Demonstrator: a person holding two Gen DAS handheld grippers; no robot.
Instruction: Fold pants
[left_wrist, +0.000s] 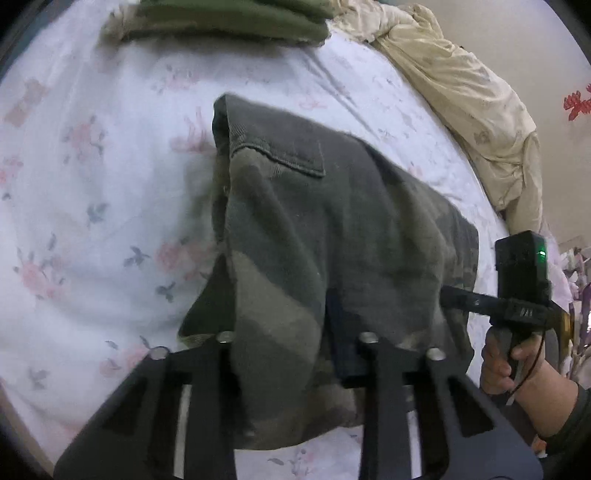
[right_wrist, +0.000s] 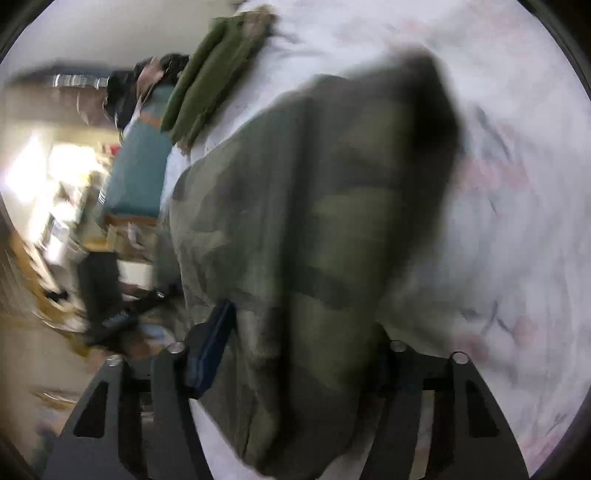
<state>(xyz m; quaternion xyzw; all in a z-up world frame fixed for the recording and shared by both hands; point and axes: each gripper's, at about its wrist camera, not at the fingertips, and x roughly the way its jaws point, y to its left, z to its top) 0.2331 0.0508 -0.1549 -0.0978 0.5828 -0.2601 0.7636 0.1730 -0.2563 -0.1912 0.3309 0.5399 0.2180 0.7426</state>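
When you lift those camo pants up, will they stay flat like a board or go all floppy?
Probably floppy. The camo pants already sag and drape between the left claw and the right claw, so loose parts would likely droop. The thick folded layers suggest some weight. The woven cloth looks rough, so it probably won't slip out easily.

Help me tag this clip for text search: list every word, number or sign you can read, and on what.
None can be read.
Right gripper: pale marking on its body, too blurred.
Red wall ornament: too small to tell.
Pants, sheet: no text.
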